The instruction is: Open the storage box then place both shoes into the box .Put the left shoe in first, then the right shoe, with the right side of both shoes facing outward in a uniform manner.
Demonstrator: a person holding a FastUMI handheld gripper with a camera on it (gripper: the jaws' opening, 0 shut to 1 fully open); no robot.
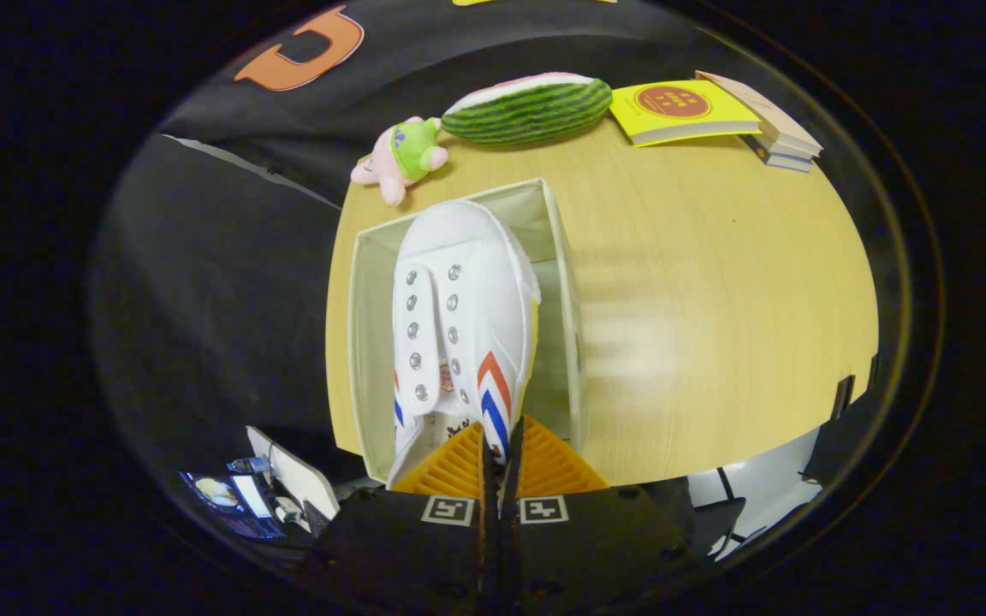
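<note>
A white canvas shoe [459, 316] with red and blue chevrons on its side hangs from my gripper [500, 449], toe pointing away from me. My two fingers are pressed together on the shoe's heel edge. The shoe is over the open pale storage box [563, 282] on the wooden table, and its toe reaches toward the box's far wall. The inside of the box is mostly hidden by the shoe, so I cannot tell whether another shoe lies in it.
Beyond the box lie a pink and green plush toy [403, 158], a watermelon-slice plush [527, 109] and a stack of books [715, 115] with a yellow one on top. The wooden table [715, 325] stretches to the right of the box. Its left edge runs close beside the box.
</note>
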